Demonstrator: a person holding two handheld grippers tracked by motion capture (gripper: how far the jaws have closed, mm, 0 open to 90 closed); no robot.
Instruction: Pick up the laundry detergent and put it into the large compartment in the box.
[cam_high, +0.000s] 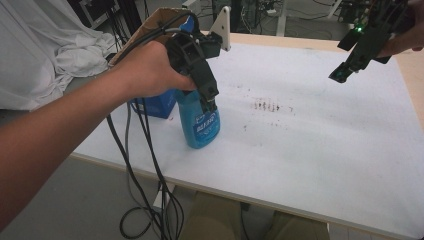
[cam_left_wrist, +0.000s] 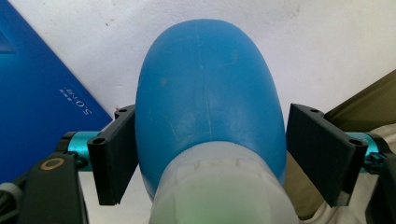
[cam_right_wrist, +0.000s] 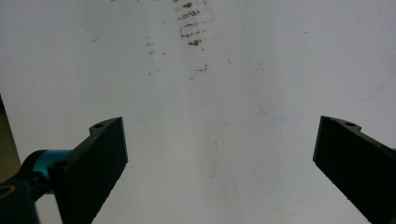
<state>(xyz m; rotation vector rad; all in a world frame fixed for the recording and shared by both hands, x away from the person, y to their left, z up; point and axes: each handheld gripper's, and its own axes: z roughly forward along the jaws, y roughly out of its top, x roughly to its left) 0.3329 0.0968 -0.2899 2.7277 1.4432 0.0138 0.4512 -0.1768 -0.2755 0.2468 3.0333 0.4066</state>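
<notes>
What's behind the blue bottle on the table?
Behind the blue bottle stands a blue box, partly covered by the hand holding the left gripper. Behind that is a cardboard box; its inside can't be seen.

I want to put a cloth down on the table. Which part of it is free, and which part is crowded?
Free: the white table cover to the right of the blue bottle, past the brown stains, and under the raised right gripper. Crowded: the left edge, where the left gripper, the bottle and the blue box sit together.
</notes>
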